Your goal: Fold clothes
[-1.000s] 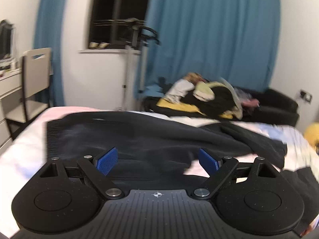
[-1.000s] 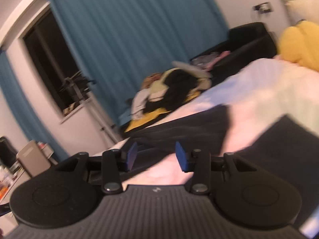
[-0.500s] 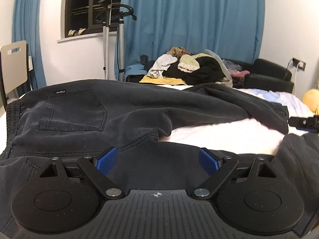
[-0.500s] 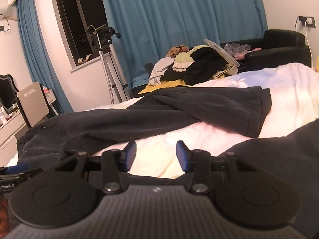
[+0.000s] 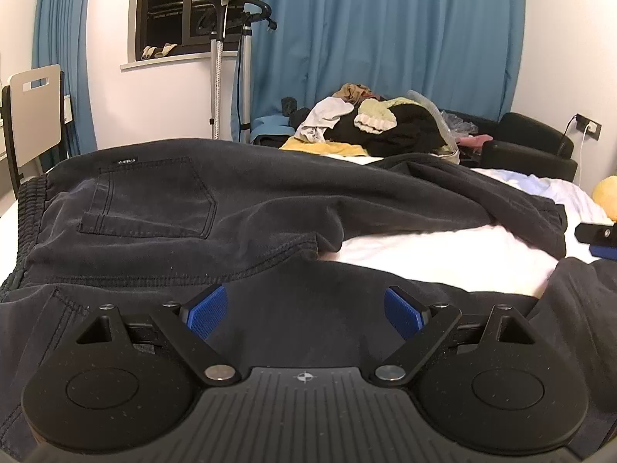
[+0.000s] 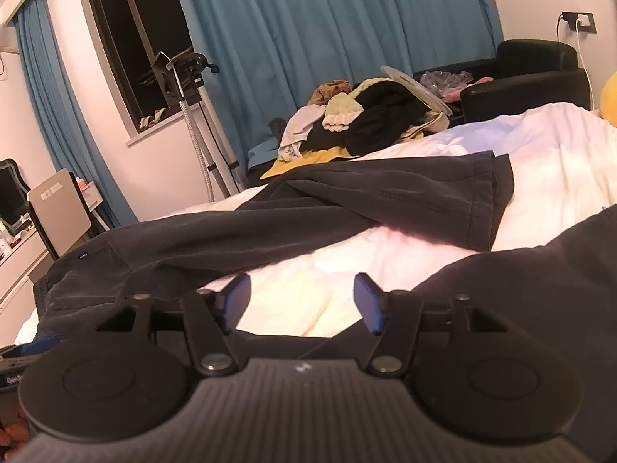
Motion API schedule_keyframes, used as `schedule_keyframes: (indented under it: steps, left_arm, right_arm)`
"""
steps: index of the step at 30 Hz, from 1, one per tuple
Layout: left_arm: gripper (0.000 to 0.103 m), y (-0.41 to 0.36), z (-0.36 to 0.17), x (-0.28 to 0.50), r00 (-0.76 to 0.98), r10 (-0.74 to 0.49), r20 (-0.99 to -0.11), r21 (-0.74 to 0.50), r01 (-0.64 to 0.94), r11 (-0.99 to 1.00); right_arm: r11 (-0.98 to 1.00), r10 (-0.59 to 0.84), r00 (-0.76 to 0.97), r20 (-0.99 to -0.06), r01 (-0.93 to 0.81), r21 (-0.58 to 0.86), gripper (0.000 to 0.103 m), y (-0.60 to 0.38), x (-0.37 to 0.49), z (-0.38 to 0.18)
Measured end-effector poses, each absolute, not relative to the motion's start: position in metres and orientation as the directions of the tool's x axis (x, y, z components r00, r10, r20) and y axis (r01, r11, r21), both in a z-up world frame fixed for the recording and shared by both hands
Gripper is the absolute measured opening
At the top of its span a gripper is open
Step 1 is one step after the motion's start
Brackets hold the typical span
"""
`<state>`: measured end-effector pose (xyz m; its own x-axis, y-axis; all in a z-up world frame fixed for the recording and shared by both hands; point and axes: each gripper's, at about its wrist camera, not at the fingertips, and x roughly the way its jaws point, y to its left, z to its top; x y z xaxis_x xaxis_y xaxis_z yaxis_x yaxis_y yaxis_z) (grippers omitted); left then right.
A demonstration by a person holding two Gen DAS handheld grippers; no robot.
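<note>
Black trousers lie spread on a white bed, back pocket up, waistband at the left, one leg running to the far right. They also show in the right wrist view, with the leg hem at right. My left gripper is open and empty, low over the near trouser leg. My right gripper is open and empty, over bare sheet between the two legs. Its tip shows at the right edge of the left wrist view.
A pile of mixed clothes lies beyond the bed, with a black armchair to its right. A garment steamer stand and a white chair stand at the left. A yellow cushion sits at far right.
Both grippers have dropped low over the bed and steadied. The trousers now lie spread flat. The right gripper's fingers have opened wider.
</note>
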<state>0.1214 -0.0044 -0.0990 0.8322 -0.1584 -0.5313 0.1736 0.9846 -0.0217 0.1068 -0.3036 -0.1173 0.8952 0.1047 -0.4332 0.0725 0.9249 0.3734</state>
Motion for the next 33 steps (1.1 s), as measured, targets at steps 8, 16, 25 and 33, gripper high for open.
schedule_keyframes:
  steps: [8, 16, 25, 33]
  left_arm:
    - [0.09, -0.026, -0.106, 0.151, 0.834, -0.155, -0.529, 0.086, 0.235, 0.968]
    - [0.09, -0.076, -0.133, 0.229, 0.879, -0.122, -0.46, 0.291, 0.28, 0.915]
    - [0.066, -0.073, -0.168, 0.305, 0.85, -0.051, -0.525, 0.198, 0.18, 0.964]
    - [0.008, -0.039, -0.157, 0.286, 0.859, -0.186, -0.477, -0.039, 0.191, 0.981]
  right_arm:
    - [0.877, 0.092, 0.929, -0.358, 0.095, 0.472, 0.09, -0.344, 0.107, -0.104]
    - [0.926, -0.006, 0.906, -0.423, 0.164, 0.339, 0.09, -0.424, 0.175, -0.145]
    - [0.962, 0.03, 0.885, -0.464, 0.101, 0.255, 0.002, -0.457, 0.244, -0.2]
    - [0.951, 0.047, 0.986, -0.162, 0.005, 0.31, 0.003, -0.461, 0.222, -0.083]
